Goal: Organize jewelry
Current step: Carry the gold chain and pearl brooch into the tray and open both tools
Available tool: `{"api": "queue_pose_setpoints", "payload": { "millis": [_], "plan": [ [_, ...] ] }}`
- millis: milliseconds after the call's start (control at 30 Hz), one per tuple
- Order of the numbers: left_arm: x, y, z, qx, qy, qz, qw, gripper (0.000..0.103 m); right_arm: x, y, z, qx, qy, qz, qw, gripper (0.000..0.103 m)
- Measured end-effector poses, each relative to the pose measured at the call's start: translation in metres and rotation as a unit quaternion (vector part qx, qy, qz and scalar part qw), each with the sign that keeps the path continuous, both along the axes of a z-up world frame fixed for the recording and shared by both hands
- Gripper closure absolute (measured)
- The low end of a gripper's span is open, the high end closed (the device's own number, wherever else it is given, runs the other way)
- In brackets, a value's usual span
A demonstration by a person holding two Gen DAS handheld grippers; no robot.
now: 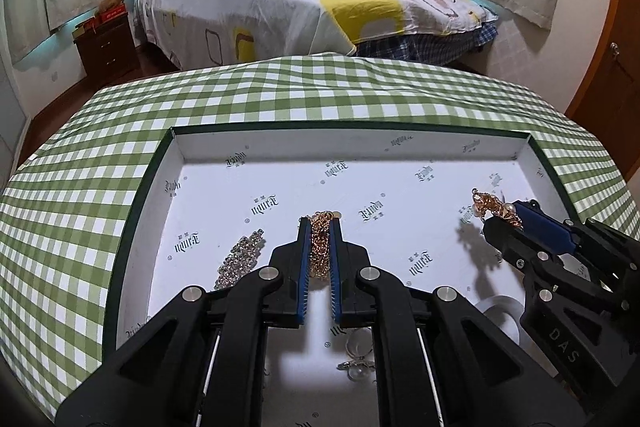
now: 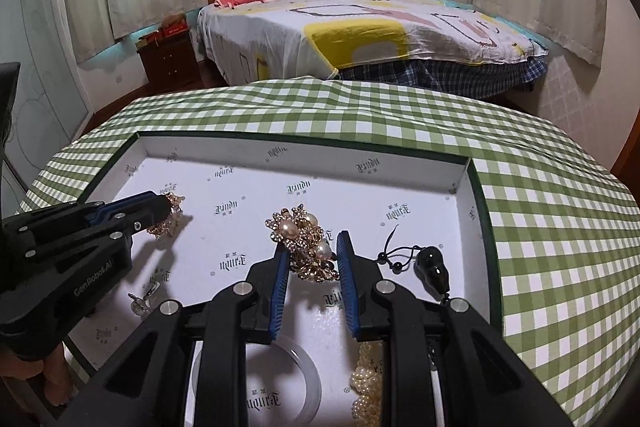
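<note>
A shallow rectangular tray (image 1: 176, 163), white inside with dark printed logos and a dark green rim, lies on a table under a green-and-white checked cloth (image 1: 280, 95). All the jewelry sits in or over this tray.

The left gripper (image 1: 319, 227) has its blue pads pressed on a fine gold chain (image 1: 320, 247), bunched into a grainy rope between them, over the tray's middle. The right gripper (image 2: 314, 247) is clamped on a gold cluster (image 2: 308, 239), a lumpy openwork piece set with three round pearls and small sparkling stones, held nearer the tray's right wall.

Lying on the tray floor:
- one silver rhinestone strip (image 1: 240, 259), long and glittering, left of the chain;
- one black gourd-shaped pendant (image 2: 432, 267), glossy, on a thin black cord with two small beads, by the right wall;
- one translucent white bangle (image 2: 308, 379), smooth and round, toward the tray's near edge;
- one pearl strand (image 2: 366, 383), cream beads heaped, right of the bangle;
- one small clear-and-silver piece (image 2: 140, 301), too small to make out, toward the near left.
</note>
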State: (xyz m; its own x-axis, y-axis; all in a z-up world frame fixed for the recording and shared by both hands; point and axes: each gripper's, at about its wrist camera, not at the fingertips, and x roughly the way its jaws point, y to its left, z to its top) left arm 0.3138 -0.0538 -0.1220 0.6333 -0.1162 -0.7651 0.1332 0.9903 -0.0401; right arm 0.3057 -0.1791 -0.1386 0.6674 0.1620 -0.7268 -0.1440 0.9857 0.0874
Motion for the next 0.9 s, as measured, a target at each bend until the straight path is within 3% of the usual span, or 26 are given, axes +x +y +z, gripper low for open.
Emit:
{"api": "queue_pose_setpoints", "payload": {
  "millis": [667, 900],
  "plan": [
    [0.0052, 0.0017, -0.0078, 0.001, 0.014, 0.011, 0.9998, 0.094, 0.0072, -0.0041, -0.0025, 0.013, 0.022, -0.002, 1.000, 0.078],
    [0.0045, 0.0029, -0.0082, -0.003, 0.017, 0.009, 0.9998, 0.088, 0.0075, -0.0031, -0.0022, 0.013, 0.024, 0.000, 1.000, 0.078]
  ]
}}
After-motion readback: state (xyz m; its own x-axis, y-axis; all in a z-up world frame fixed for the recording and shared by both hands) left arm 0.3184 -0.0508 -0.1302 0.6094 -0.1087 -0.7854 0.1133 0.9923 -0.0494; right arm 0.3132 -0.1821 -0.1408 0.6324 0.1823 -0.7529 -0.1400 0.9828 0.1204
